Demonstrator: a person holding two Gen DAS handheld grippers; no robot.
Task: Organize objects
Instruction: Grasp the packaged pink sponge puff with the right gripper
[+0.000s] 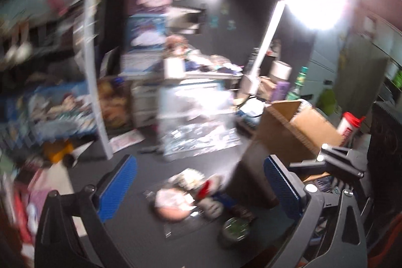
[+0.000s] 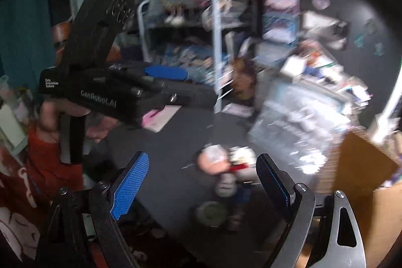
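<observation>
Both views are motion-blurred. A small pile of toys (image 1: pixel 191 197) lies on the dark floor mat: a pale round plush, a grey figure and a green round tin (image 1: pixel 235 230). The pile also shows in the right wrist view (image 2: pixel 221 167). My left gripper (image 1: pixel 201 190) is open and empty above the pile. My right gripper (image 2: pixel 201 185) is open and empty above the same pile. The left gripper's body (image 2: pixel 125 89) shows at the left of the right wrist view, held in a hand. An open cardboard box (image 1: pixel 296 127) stands at the right.
A white metal shelf (image 1: pixel 95 72) packed with boxes stands at the left. A cluttered low table (image 1: pixel 201 74) and clear plastic bags (image 1: pixel 201 135) lie behind the pile. A bright lamp (image 1: pixel 314 4) glares upper right. A red-lidded bottle (image 1: pixel 349 127) stands by the box.
</observation>
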